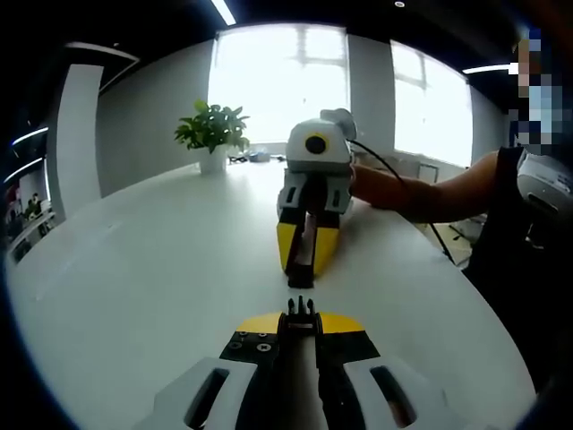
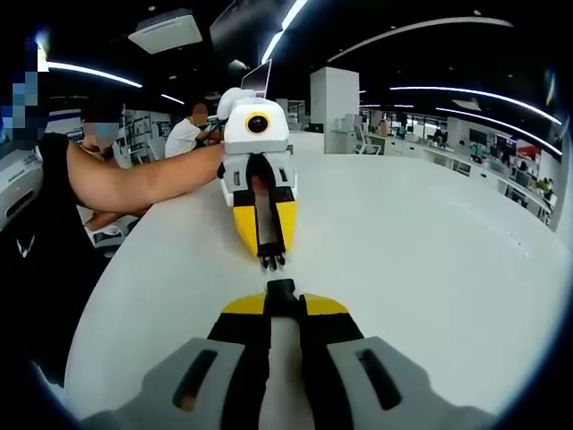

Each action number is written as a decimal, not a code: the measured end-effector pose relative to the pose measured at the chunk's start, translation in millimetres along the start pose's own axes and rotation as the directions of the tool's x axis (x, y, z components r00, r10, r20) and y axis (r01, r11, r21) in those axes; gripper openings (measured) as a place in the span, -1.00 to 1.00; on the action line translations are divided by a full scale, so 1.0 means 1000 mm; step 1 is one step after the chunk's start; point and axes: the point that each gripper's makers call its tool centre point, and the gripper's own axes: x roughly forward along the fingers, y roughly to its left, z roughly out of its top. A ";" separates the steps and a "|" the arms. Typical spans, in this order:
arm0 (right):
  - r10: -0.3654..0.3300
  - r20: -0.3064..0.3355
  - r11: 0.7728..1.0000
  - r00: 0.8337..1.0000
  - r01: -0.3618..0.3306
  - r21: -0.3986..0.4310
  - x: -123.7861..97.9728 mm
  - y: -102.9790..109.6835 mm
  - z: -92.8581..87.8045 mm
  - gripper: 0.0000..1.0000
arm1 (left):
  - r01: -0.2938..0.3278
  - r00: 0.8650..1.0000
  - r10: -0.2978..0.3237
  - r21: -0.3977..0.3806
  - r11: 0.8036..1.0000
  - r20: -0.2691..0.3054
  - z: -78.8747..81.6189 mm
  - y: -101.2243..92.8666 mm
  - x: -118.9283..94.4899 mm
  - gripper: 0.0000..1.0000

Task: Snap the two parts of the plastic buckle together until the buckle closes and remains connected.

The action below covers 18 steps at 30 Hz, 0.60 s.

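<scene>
the left gripper (image 1: 301, 315) clamps the pronged buckle half (image 1: 301, 307), the right gripper (image 2: 280, 296) clamps the socket half (image 2: 280, 288), facing it with a gap; tilt jams prongs.

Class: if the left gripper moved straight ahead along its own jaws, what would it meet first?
Probably the black plastic socket half of the buckle held in the yellow-tipped right gripper; the left gripper carries the black pronged buckle half pointing at it, a small gap apart.
</scene>
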 end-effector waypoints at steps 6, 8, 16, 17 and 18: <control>0.007 0.000 1.000 1.000 -0.007 -0.002 0.001 0.002 0.001 -0.79 | 0.002 1.000 -0.002 0.000 1.000 -0.008 -0.002 0.000 0.001 -0.80; 0.007 0.000 1.000 1.000 -0.007 -0.006 0.002 0.003 0.001 -0.79 | 0.002 1.000 -0.002 0.003 1.000 -0.002 -0.001 0.000 0.000 -0.80; 0.014 0.003 1.000 1.000 -0.014 -0.011 0.004 0.004 0.002 -0.79 | 0.015 1.000 -0.015 0.003 1.000 -0.003 0.000 -0.002 0.002 -0.80; 0.015 0.004 1.000 1.000 -0.015 -0.011 0.004 0.004 0.002 -0.79 | 0.016 1.000 -0.016 0.002 1.000 -0.004 -0.001 -0.003 0.002 -0.80; 0.016 0.004 1.000 1.000 -0.016 -0.011 0.004 0.005 0.002 -0.79 | 0.016 1.000 -0.016 0.002 1.000 -0.004 0.000 -0.003 0.002 -0.80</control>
